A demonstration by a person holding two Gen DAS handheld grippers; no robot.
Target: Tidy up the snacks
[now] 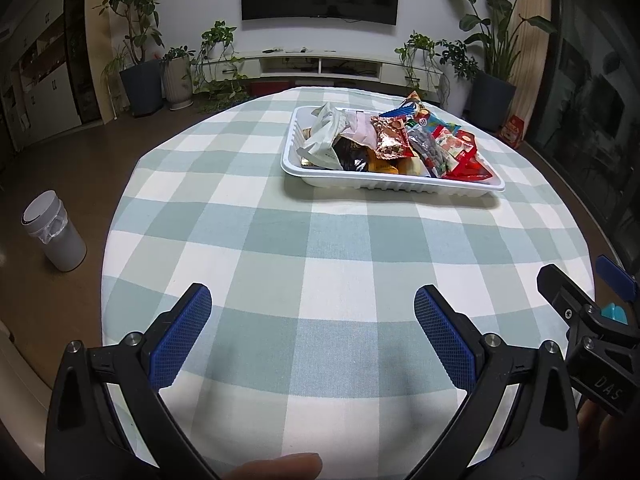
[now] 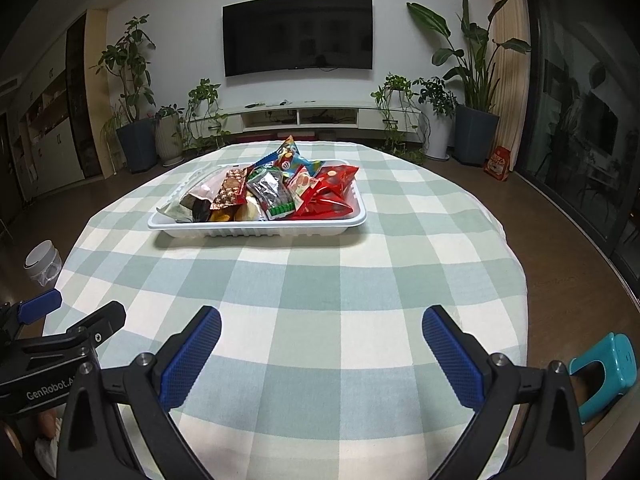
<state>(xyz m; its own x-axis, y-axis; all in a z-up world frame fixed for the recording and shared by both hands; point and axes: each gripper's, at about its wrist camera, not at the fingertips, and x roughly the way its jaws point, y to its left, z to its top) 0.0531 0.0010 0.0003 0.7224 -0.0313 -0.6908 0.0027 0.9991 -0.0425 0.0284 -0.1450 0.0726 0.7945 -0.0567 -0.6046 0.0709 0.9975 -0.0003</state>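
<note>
A white plastic tray [image 1: 384, 187] stands on the far side of a checked tablecloth [image 1: 320, 260]. It also shows in the right wrist view [image 2: 256, 230]. It holds a heap of snack packets [image 1: 390, 140], [image 2: 272, 192]: white, copper foil, dark, red and blue ones. My left gripper [image 1: 312, 300] is open and empty, low over the near part of the table. My right gripper [image 2: 320, 322] is open and empty, to the right of the left one. Each gripper shows at the edge of the other's view.
A white bin [image 1: 52, 232] stands on the floor to the left of the table. A teal stool [image 2: 604, 376] stands at the near right. Potted plants, a TV and a low cabinet line the far wall.
</note>
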